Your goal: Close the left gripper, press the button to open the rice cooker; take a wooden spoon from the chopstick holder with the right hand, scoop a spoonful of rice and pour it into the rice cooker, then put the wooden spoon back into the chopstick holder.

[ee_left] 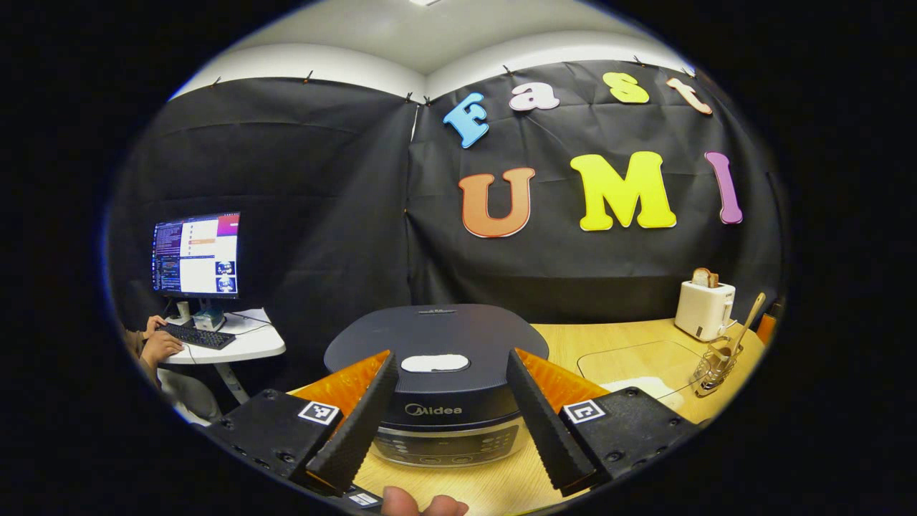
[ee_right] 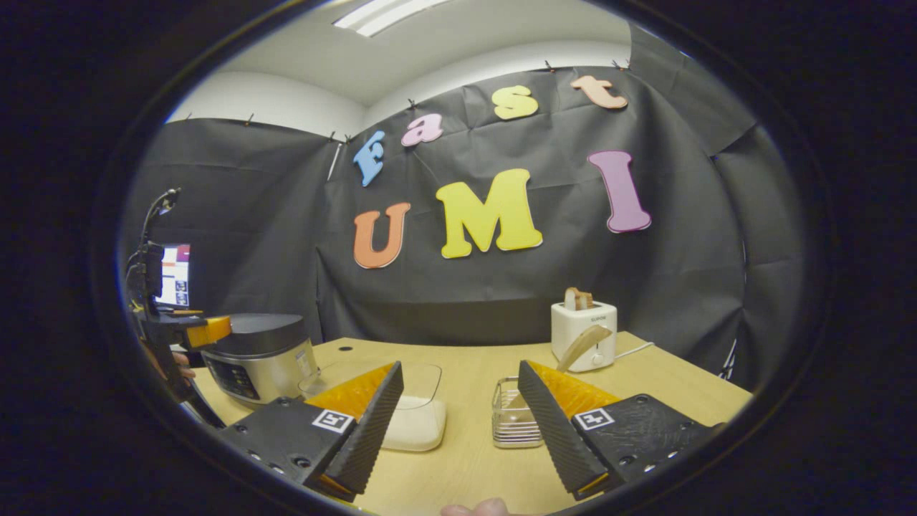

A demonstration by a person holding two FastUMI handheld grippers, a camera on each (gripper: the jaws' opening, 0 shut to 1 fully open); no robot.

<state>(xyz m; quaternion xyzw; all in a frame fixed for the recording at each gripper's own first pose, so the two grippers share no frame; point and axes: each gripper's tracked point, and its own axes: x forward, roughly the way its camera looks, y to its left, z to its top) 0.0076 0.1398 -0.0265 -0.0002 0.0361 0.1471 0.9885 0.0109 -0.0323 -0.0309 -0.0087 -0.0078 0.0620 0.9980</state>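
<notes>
The dark-lidded rice cooker [ee_left: 437,358] stands shut right in front of my left gripper [ee_left: 458,469], its white lid button [ee_left: 435,363] lying between the open fingers, slightly beyond them. In the right gripper view the cooker [ee_right: 261,355] is at the far left with the left gripper [ee_right: 204,331] beside it. My right gripper [ee_right: 466,469] is open over the wooden table [ee_right: 473,365]. A wire chopstick holder [ee_right: 512,416] with the wooden spoon [ee_right: 582,345] leaning out stands just behind its right finger. A clear container of white rice [ee_right: 412,416] sits behind its left finger.
A white toaster [ee_right: 584,333] holding a slice of bread stands at the back of the table near the wall. Off to the left, a person's hand [ee_left: 159,347] rests on a keyboard at a small white desk with a monitor [ee_left: 197,254].
</notes>
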